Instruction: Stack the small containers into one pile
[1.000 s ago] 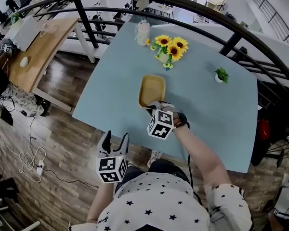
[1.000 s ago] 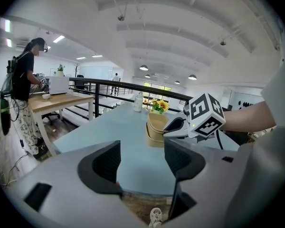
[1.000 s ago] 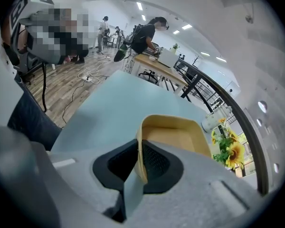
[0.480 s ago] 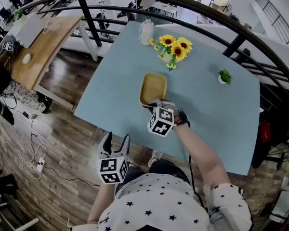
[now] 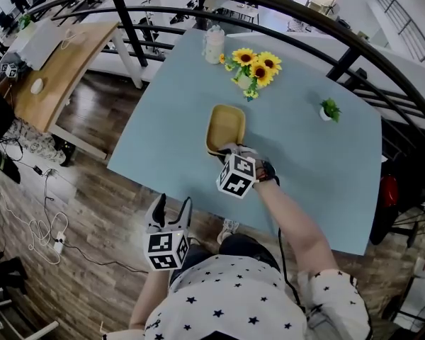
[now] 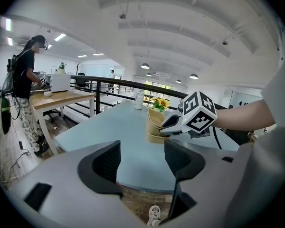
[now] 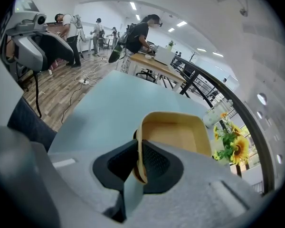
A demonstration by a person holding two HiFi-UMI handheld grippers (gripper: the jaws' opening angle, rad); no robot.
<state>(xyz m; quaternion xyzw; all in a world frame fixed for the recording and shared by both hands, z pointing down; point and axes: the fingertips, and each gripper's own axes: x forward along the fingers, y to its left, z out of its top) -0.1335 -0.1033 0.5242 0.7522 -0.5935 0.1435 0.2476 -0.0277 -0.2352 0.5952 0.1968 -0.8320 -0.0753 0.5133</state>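
Note:
A tan, rounded-rectangular container (image 5: 225,127) is on the blue table (image 5: 312,161), near its front edge. My right gripper (image 5: 227,151) is shut on its near rim; in the right gripper view the thin rim (image 7: 138,156) is pinched between the dark pads. In the left gripper view this container (image 6: 155,119) looks tilted on a second tan one under it. My left gripper (image 5: 171,204) hangs off the table's front edge over the wooden floor. It is open, with nothing between its fingers (image 6: 109,163).
A vase of sunflowers (image 5: 253,69) and a white jar (image 5: 213,44) stand at the table's far side, and a small potted plant (image 5: 329,110) at the right. A black railing (image 5: 340,44) curves behind the table. A wooden desk (image 5: 64,62) is at the left.
Nothing has visibly moved on the table. My right gripper keeps its hold on the container's rim, and only the head view has shifted slightly.

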